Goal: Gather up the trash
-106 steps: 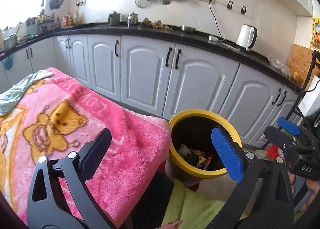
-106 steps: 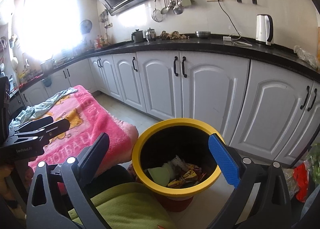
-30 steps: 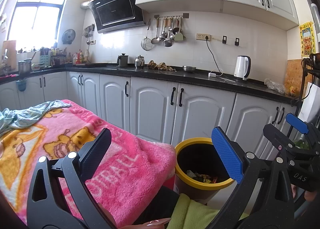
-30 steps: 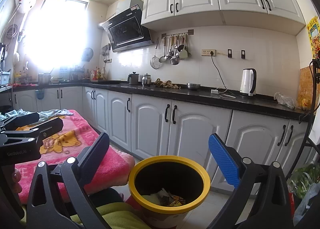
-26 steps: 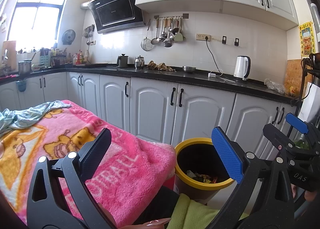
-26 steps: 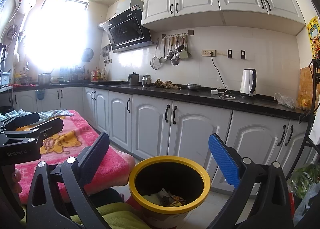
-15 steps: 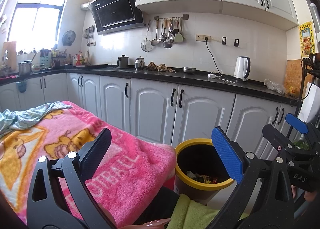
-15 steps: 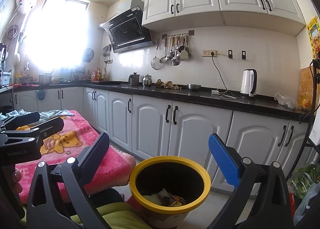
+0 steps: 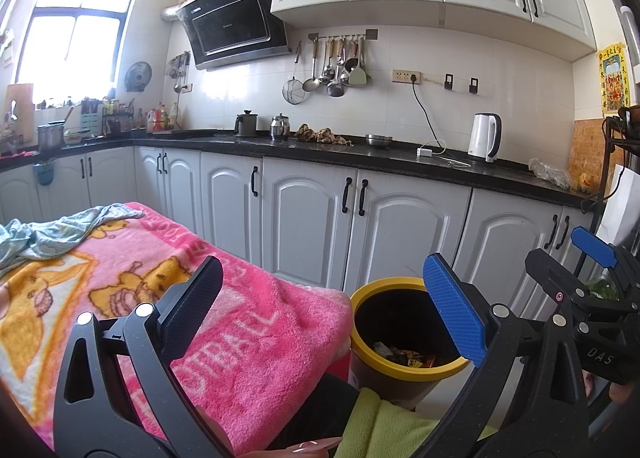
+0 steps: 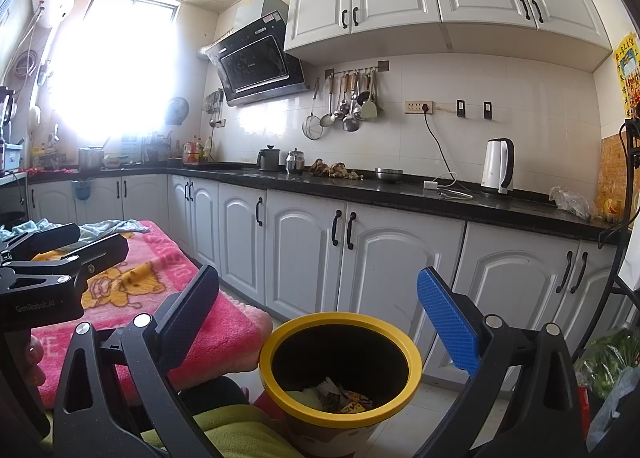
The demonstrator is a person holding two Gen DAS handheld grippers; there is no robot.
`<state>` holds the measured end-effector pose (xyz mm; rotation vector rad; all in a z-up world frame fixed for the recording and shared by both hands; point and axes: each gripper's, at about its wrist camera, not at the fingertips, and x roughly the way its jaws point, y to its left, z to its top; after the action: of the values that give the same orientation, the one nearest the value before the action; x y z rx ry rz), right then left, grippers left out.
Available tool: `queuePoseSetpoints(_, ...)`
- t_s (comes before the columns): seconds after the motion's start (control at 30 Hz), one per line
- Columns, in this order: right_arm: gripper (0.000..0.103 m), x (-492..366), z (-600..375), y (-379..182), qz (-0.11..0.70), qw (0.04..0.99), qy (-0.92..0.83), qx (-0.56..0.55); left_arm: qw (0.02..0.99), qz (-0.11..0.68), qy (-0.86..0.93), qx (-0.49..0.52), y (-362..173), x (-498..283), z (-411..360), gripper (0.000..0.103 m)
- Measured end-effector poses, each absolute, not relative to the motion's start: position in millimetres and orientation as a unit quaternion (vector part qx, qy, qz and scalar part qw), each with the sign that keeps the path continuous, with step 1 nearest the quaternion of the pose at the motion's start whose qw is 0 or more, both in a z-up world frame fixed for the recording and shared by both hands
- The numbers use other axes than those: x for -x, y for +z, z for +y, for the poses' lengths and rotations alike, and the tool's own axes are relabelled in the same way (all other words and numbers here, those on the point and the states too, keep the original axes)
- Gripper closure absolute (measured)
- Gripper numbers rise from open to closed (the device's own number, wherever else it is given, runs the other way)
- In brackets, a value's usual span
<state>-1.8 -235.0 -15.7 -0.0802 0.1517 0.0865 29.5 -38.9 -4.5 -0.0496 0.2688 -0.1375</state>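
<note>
both grippers agape — trash bin (image 10: 340, 414) below

The bin (image 10: 340, 370) stands on the floor in front of the base cabinets (image 10: 352, 258), with wrappers (image 10: 344, 398) lying in its bottom. Just left of it a blanket (image 9: 168, 298) covers a raised surface, and a crumpled cloth (image 9: 52, 230) lies on the blanket's far left end. Behind the cabinets the counter (image 10: 400, 194) carries a kettle (image 10: 498, 166) to the right and two pots (image 10: 280, 160) further left. Utensils (image 10: 348, 102) hang on the wall above. A bag of greens (image 10: 608, 362) sits right of the bin.
</note>
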Motion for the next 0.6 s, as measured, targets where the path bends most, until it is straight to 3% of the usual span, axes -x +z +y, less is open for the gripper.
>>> queuePoseSetpoints(0.6,0.006,2.1,-235.4,-14.8,0.076,0.995,0.043,0.04,0.988,0.134,-0.069,0.025,-4.7,-29.2,-38.8,0.011)
